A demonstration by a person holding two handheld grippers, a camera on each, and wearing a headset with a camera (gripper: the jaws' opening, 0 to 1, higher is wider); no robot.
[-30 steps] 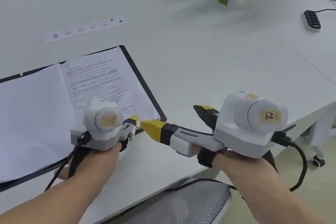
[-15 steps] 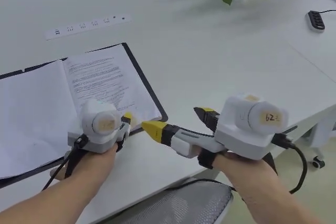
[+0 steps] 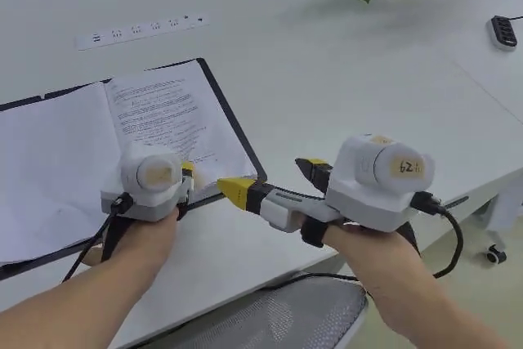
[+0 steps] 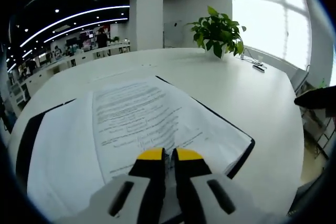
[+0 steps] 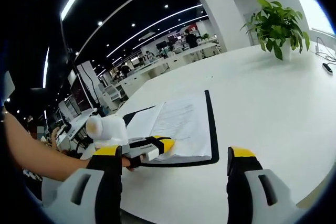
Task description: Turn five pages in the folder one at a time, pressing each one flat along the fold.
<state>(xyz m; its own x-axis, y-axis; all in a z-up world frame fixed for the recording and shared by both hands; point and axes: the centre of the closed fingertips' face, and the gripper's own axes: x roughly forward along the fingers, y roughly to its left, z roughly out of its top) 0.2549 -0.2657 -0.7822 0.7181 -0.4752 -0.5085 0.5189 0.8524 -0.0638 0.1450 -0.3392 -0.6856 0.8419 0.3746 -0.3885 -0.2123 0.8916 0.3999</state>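
1. Head view: a flat black-edged folder [image 3: 231, 120] lies open on the white tabletop [image 3: 343, 79], towards the left and near the front edge. Its printed white right-hand page [image 3: 155, 112] faces up. The left gripper [image 3: 189, 171] sits over the lower outer corner of that page. The right gripper [image 3: 272, 177] is just off the folder's right edge, low over bare tabletop, jaws pointing towards the left gripper
2. Left gripper view: the yellow-tipped jaws are drawn together with only a hairline slit between them, tips at the bottom margin of the right-hand page. Cannot tell whether any paper is caught in the slit. A leafy green potted plant [image 4: 218, 30] stands well beyond the folder
3. Right gripper view: jaws spread wide with nothing held; the folder and left gripper lie ahead
4. Judgement: a page turn is at its start, at the corner pick, with no sheet lifted off the stack. The count out of five cannot be read here
5. Next move calls for a pinch on one sheet only, a lift and sweep leftward over the spine, then a press along the fold, likely by the free right gripper
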